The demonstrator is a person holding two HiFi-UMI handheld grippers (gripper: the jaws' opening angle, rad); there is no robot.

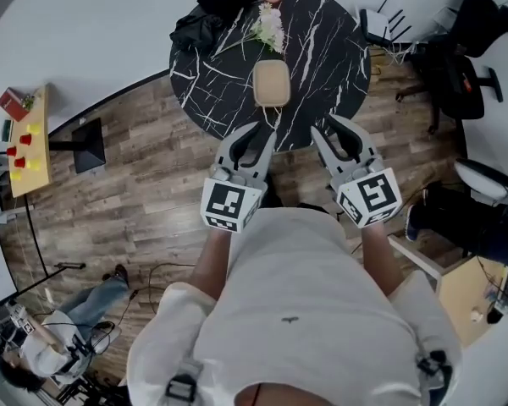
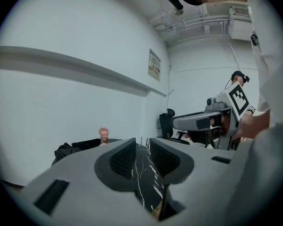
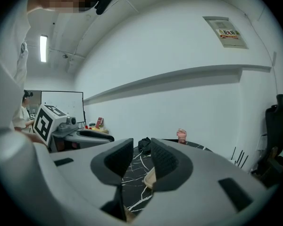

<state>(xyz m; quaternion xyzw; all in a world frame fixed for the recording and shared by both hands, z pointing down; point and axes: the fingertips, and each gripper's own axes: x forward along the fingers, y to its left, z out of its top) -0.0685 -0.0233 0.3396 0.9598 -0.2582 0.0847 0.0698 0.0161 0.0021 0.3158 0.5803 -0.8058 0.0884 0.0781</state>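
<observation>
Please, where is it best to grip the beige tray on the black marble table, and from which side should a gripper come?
Probably its near rim, from the person's side. The beige tray lies flat on the table, and that edge faces the open left gripper and right gripper. The white flowers lie just beyond its far edge, crowding that side.

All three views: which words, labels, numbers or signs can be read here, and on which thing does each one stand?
No text here can be read as words.
Wall notice: a red heading and small print, too blurred to read.
Left marker cube and right marker cube: black square patterns only, no letters.
Whiteboard: no writing can be made out.
</observation>
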